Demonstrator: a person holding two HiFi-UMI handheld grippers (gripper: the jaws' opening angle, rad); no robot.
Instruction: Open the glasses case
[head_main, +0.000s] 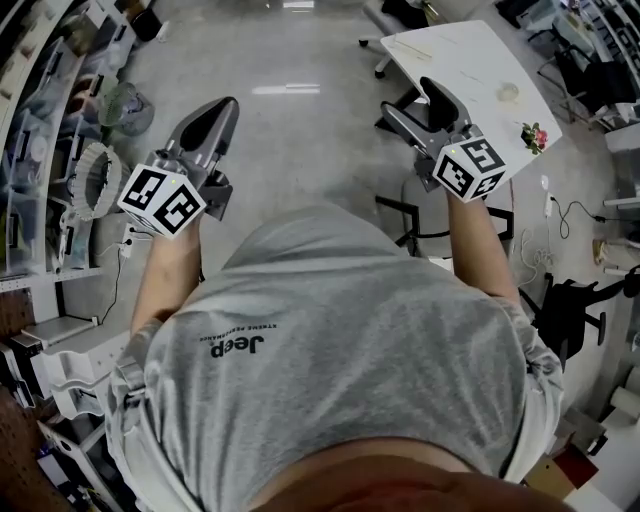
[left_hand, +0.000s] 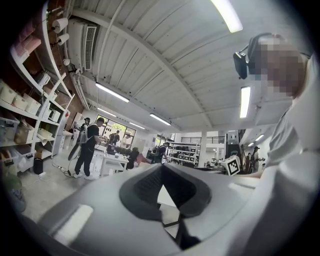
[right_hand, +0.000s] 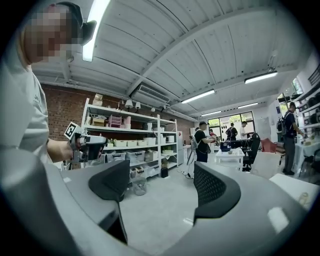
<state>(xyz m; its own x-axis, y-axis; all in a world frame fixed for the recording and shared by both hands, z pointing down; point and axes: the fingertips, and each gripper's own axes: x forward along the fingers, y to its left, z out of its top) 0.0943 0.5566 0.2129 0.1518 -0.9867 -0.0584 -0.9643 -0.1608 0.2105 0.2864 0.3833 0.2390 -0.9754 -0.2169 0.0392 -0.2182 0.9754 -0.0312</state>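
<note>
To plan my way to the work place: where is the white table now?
In the head view the white table stands at the upper right, on the grey floor, just beyond the right gripper.

I hold left gripper (head_main: 220, 110) mid-left, level, jaws together | right gripper (head_main: 415, 100) upper right, level, jaws apart, empty

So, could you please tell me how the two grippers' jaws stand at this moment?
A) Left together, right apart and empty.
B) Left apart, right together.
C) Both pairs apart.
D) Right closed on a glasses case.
A: the left gripper has its jaws meeting at the tips, while the right gripper has them apart with only floor between.
</note>
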